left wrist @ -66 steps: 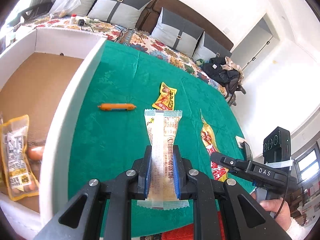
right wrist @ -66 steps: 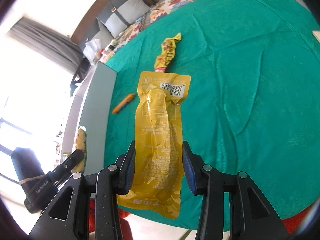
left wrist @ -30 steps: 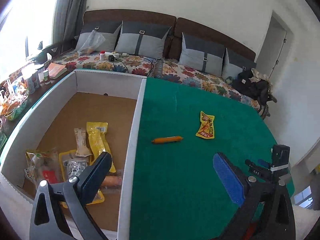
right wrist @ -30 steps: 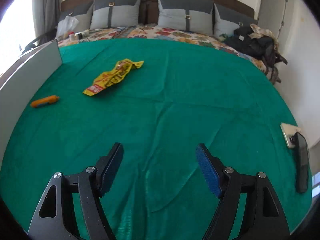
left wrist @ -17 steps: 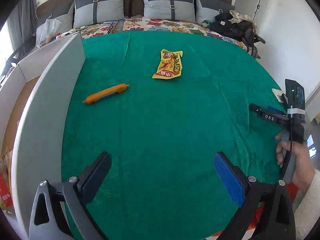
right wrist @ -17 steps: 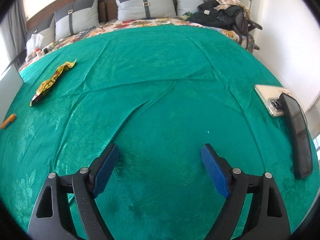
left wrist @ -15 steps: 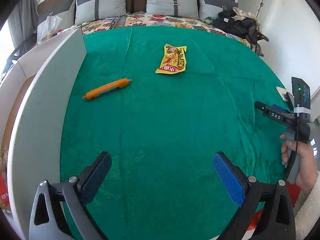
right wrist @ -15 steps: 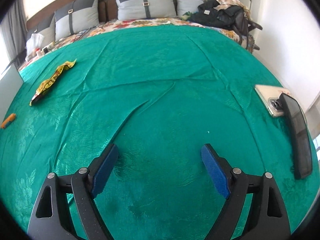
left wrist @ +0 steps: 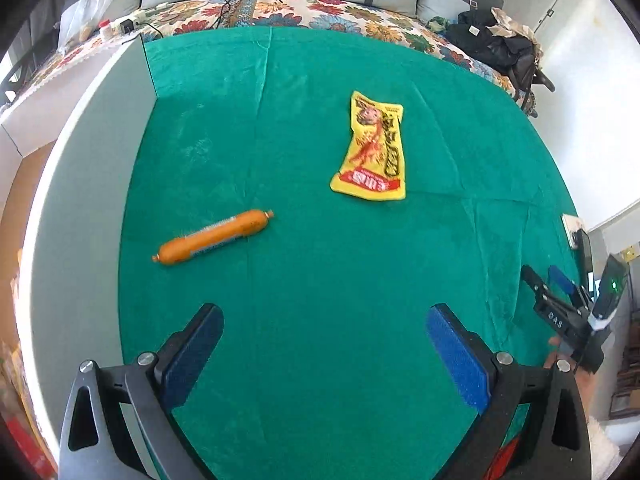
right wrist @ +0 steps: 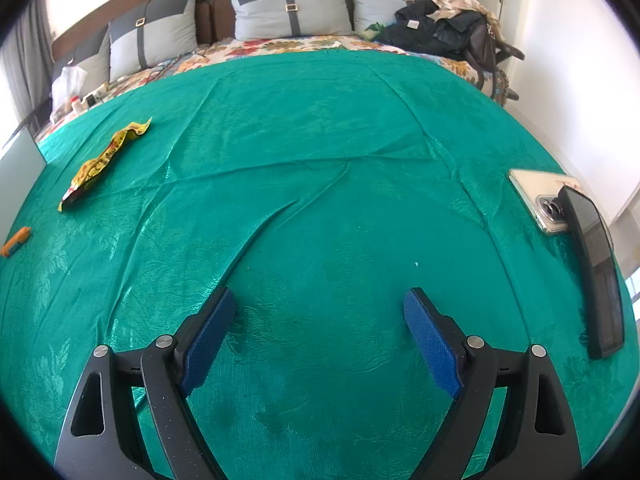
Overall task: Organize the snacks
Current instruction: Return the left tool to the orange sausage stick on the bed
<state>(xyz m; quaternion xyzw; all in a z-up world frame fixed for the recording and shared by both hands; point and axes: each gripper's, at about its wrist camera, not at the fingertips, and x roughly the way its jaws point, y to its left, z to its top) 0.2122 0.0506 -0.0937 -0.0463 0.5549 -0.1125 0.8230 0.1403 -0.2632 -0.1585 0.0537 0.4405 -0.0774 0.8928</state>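
Observation:
An orange sausage [left wrist: 213,237] lies on the green cloth [left wrist: 320,272], ahead and left of my left gripper [left wrist: 324,330], which is open and empty. A yellow snack packet [left wrist: 372,150] lies farther ahead to the right. My right gripper [right wrist: 320,310] is open and empty over bare cloth; it also shows at the right edge of the left wrist view [left wrist: 560,312]. In the right wrist view the yellow packet [right wrist: 102,160] and the sausage [right wrist: 15,241] lie far left.
A white-walled cardboard box [left wrist: 76,184] stands along the left edge of the cloth. Two phones [right wrist: 576,236] lie at the table's right edge. A sofa with grey cushions [right wrist: 288,8] and a black bag [right wrist: 444,32] stands behind the table.
Both grippers held snack packets 2.2 s ago and are now open and empty. The left gripper swung from the box back over the cloth and moved closer to the sausage and packet.

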